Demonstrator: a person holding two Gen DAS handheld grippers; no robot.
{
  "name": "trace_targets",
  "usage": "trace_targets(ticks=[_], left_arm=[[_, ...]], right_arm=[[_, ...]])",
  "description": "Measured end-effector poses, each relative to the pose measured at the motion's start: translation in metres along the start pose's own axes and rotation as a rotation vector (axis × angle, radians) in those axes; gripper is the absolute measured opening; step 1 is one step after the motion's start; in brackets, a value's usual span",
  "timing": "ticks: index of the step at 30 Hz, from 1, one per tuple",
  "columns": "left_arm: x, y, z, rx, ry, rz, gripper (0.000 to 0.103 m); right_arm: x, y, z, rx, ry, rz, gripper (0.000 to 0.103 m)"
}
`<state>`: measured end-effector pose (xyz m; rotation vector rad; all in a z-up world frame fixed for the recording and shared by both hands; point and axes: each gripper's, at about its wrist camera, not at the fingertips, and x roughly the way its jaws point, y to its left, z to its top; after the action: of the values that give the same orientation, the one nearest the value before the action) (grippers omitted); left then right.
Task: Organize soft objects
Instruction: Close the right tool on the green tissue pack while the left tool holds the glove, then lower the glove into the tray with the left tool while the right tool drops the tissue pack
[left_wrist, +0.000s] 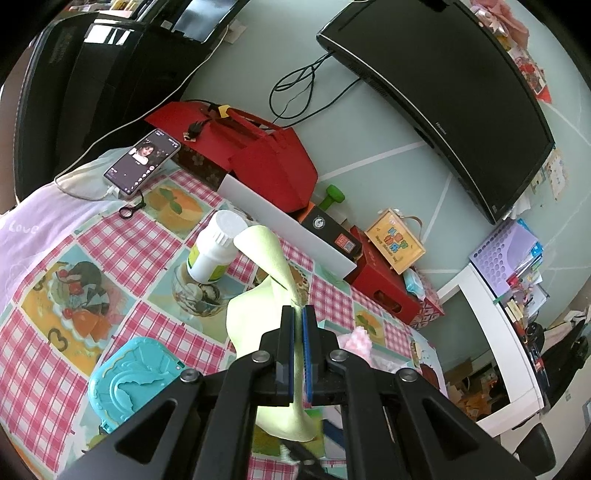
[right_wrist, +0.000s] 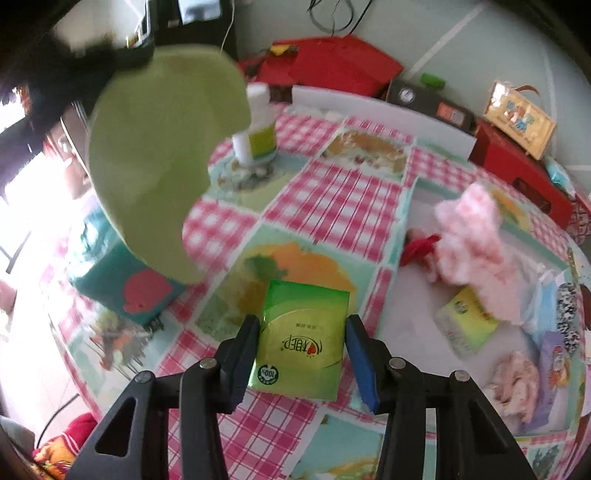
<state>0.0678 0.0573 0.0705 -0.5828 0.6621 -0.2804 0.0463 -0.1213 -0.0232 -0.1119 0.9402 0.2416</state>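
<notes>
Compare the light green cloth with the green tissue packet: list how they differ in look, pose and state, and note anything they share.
1. The light green cloth is plain and matte; the green tissue packet is glossy and printed.
2. The cloth hangs limp above the table; the packet is flat and rectangular.
3. The left gripper is shut on the cloth; the packet sits between the right gripper's jaws, unpinched.

Both are green.

The left gripper (left_wrist: 300, 314) sits at the bottom middle of its picture. It is made of black plastic arms with long slots cut in them. Round silver screws (left_wrist: 261, 356) shine on the joints. Its two fingers have blue pads (left_wrist: 306, 332) on the inside. The right gripper (right_wrist: 301, 328), low in its picture, looks the same: black arms, silver screws, blue pads.
</notes>
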Motion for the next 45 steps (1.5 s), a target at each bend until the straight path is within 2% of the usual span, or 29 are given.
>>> trace_targets(ticks=[5, 10, 16, 21, 26, 31, 34, 37, 38, 39, 40, 41, 42, 45], left_arm=[[-0.002, -0.014, -0.001, 0.039, -0.019, -0.037, 0.003], [0.006, -0.044, -0.011, 0.117, 0.005, -0.129, 0.003], [0.03, -0.09, -0.039, 0.238, 0.097, -0.26, 0.003], [0.056, -0.121, -0.066, 0.337, 0.184, -0.293, 0.003], [0.091, -0.131, -0.089, 0.388, 0.313, -0.244, 0.003], [0.127, -0.122, -0.107, 0.391, 0.446, -0.122, 0.003], [0.136, -0.115, -0.112, 0.379, 0.49, -0.074, 0.003], [0.132, -0.112, -0.11, 0.367, 0.488, -0.065, 0.004], [0.13, -0.112, -0.108, 0.365, 0.484, -0.061, 0.006], [0.127, -0.111, -0.108, 0.363, 0.48, -0.054, 0.014], [0.123, -0.109, -0.107, 0.361, 0.474, -0.047, 0.02], [0.119, -0.108, -0.106, 0.36, 0.468, -0.04, 0.036], [0.117, -0.107, -0.104, 0.36, 0.461, -0.032, 0.045], [0.104, -0.103, -0.102, 0.376, 0.434, 0.006, 0.047]], right_arm=[[-0.033, -0.026, 0.014, 0.058, -0.085, -0.039, 0.051], [-0.058, -0.067, 0.013, 0.153, -0.144, -0.126, 0.051], [-0.068, -0.122, -0.003, 0.295, -0.14, -0.228, 0.051], [-0.069, -0.158, -0.019, 0.375, -0.106, -0.288, 0.051], [-0.057, -0.179, -0.033, 0.434, -0.059, -0.284, 0.051], [-0.038, -0.182, -0.04, 0.446, 0.009, -0.267, 0.051], [-0.035, -0.18, -0.041, 0.439, 0.017, -0.269, 0.052], [-0.038, -0.178, -0.04, 0.428, 0.015, -0.279, 0.052], [-0.04, -0.176, -0.04, 0.425, 0.012, -0.28, 0.053], [-0.041, -0.177, -0.039, 0.423, 0.01, -0.279, 0.054], [-0.042, -0.176, -0.038, 0.42, 0.005, -0.279, 0.061], [-0.043, -0.175, -0.037, 0.416, 0.003, -0.28, 0.065], [-0.044, -0.174, -0.037, 0.41, 0.001, -0.283, 0.065], [-0.046, -0.17, -0.036, 0.399, 0.003, -0.287, 0.065]])
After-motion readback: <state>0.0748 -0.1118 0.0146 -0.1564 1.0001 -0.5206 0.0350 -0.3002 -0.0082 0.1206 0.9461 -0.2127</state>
